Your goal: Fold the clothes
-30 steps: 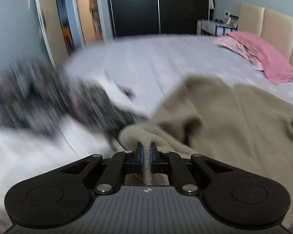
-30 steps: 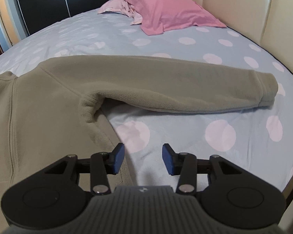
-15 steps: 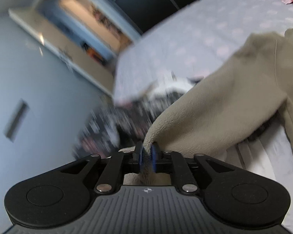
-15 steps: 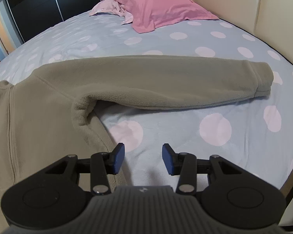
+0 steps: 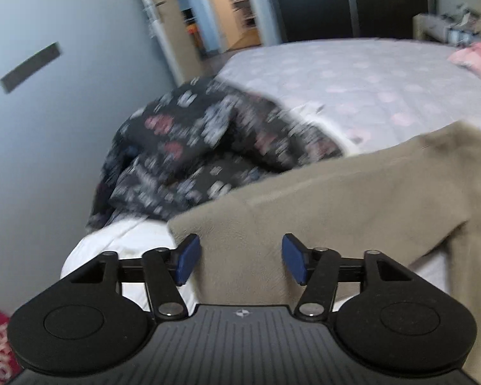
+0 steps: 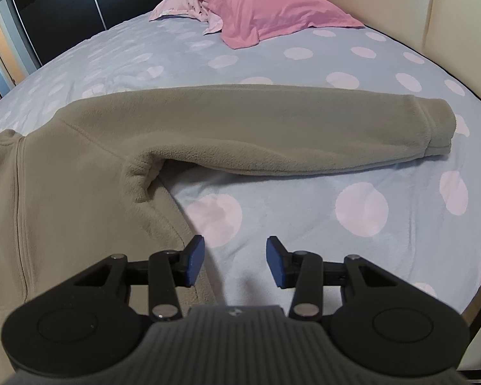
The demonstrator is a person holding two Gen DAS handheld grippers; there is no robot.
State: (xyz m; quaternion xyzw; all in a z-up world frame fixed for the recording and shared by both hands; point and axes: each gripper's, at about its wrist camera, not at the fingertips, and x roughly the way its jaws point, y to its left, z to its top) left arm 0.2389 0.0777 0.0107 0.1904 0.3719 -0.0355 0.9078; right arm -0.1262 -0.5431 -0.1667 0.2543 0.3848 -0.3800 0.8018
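Olive-green fleece jacket (image 6: 80, 192) lies flat at bed (image 6: 352, 176) near edge; left hand-held gripper (image 5: 240, 258) just released its sleeve, right hand-held gripper (image 6: 235, 261) open, empty. Risk: freed sleeve slumps, spoiling fold.

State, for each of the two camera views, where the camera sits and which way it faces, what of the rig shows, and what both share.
Left wrist: on the left gripper, facing down over the bed's edge toward the door; open fingers with fleece behind, a dark patterned garment beyond.
Right wrist: on the right gripper, facing toward the pillow; open fingers, the sleeve ahead.
Shared: fleece, bed.
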